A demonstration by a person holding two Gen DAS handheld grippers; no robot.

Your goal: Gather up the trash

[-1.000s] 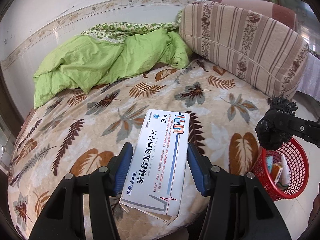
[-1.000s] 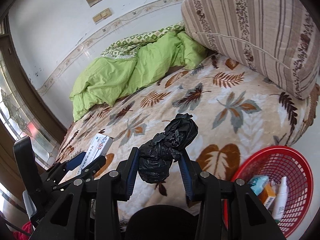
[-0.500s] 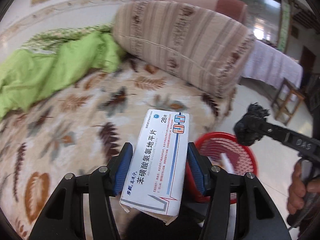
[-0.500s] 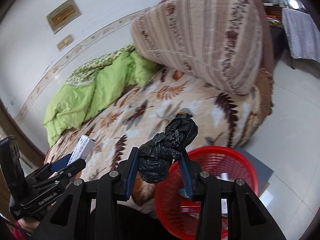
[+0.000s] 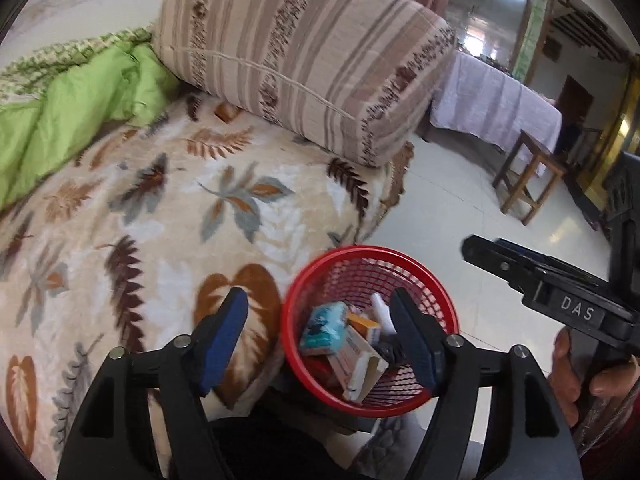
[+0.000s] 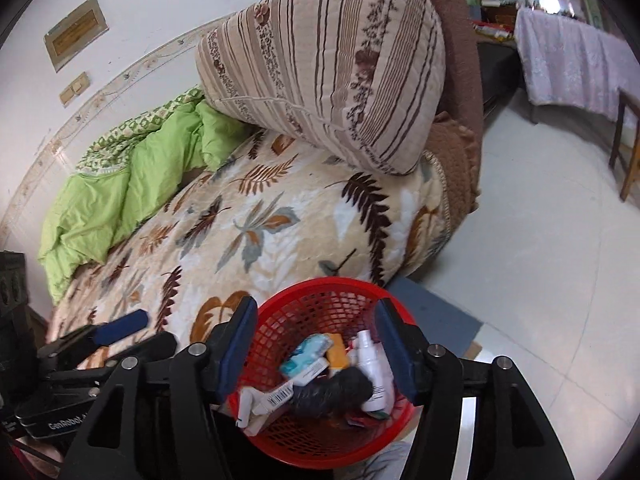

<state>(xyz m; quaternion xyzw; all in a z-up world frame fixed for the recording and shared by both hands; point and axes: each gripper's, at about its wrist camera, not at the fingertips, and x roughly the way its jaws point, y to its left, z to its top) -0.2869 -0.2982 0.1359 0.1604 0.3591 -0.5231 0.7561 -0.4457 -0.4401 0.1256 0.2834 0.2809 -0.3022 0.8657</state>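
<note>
A red mesh basket (image 5: 450, 312) (image 6: 320, 285) stands on the floor beside the bed. In it lie a white medicine box (image 5: 356, 364) (image 6: 268, 398), a crumpled black bag (image 6: 332, 394), a teal box (image 5: 324, 326), an orange box (image 6: 336, 354) and a white bottle (image 6: 372, 364). My left gripper (image 5: 320, 332) hangs over the basket, its jaws opening with nothing between them. My right gripper (image 6: 318, 344) is also above the basket, jaws opening and empty. Each gripper shows in the other's view: the right gripper (image 5: 480, 248) at the right, the left gripper (image 6: 140, 334) at the lower left.
The bed has a leaf-patterned blanket (image 5: 240, 208), a green quilt (image 5: 72, 112) and a big striped cushion (image 5: 304, 56). Pale tiled floor (image 6: 540, 260) lies to the right, with a wooden stool (image 5: 528, 176) and a cloth-covered table (image 5: 496, 104). A grey mat (image 6: 440, 312) lies under the basket.
Both grippers swung from over the bed to above the red basket and opened. The medicine box left the left jaws and the black bag left the right jaws; both now lie in the basket.
</note>
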